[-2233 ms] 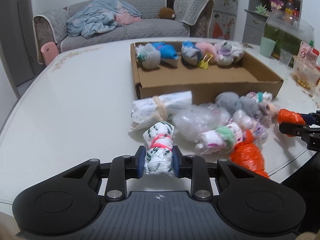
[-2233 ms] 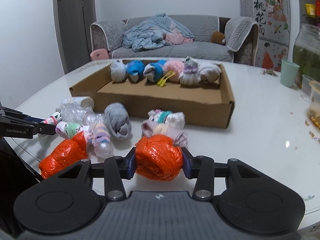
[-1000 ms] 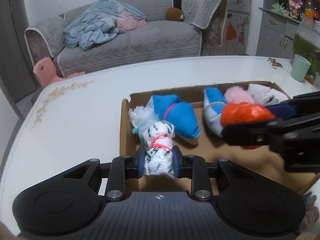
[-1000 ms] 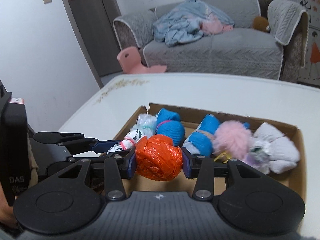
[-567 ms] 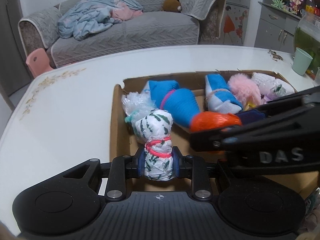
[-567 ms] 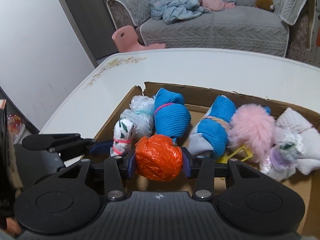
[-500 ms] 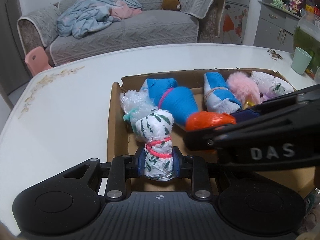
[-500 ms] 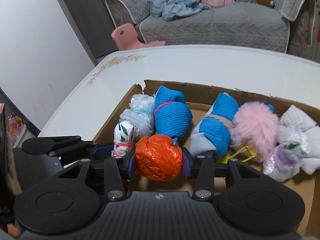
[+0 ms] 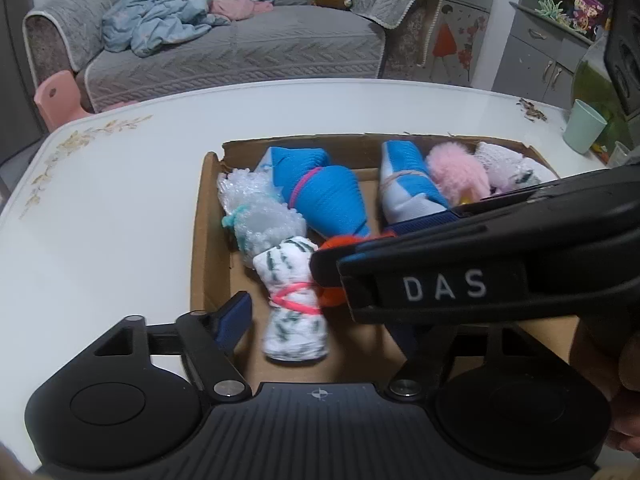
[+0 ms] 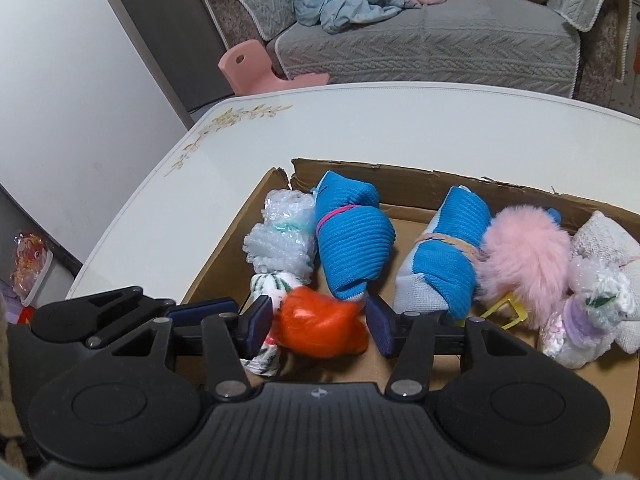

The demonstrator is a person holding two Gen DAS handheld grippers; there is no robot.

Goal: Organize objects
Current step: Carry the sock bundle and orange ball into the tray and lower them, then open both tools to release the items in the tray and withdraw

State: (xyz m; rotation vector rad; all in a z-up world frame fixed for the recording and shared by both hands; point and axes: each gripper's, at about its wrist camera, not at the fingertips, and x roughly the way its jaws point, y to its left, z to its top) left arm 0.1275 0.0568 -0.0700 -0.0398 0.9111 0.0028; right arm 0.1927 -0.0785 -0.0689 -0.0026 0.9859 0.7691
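Observation:
A white roll with green marks and a pink band (image 9: 294, 304) lies in the cardboard box (image 9: 208, 240), between the spread pads of my open left gripper (image 9: 316, 320). An orange plastic ball (image 10: 320, 326) lies in the box (image 10: 224, 264) beside it, between the spread pads of my open right gripper (image 10: 320, 326). Neither pad pair touches its bundle. The right gripper's body crosses the left wrist view and hides the left gripper's right finger and most of the orange ball (image 9: 336, 242). The white roll (image 10: 268, 284) shows partly in the right wrist view.
Along the box's far wall lie a bubble-wrap bundle (image 10: 282, 236), two blue rolls (image 10: 350, 240), a pink fluffy ball (image 10: 524, 260) and white bundles (image 10: 592, 292). The white table (image 9: 100, 216) surrounds the box. A green cup (image 9: 584, 126) stands far right. A sofa (image 9: 240, 40) is behind.
Both grippers have opened and let go: the white roll and the orange ball now lie in the box's left front part. Both grippers also lowered closer to the box.

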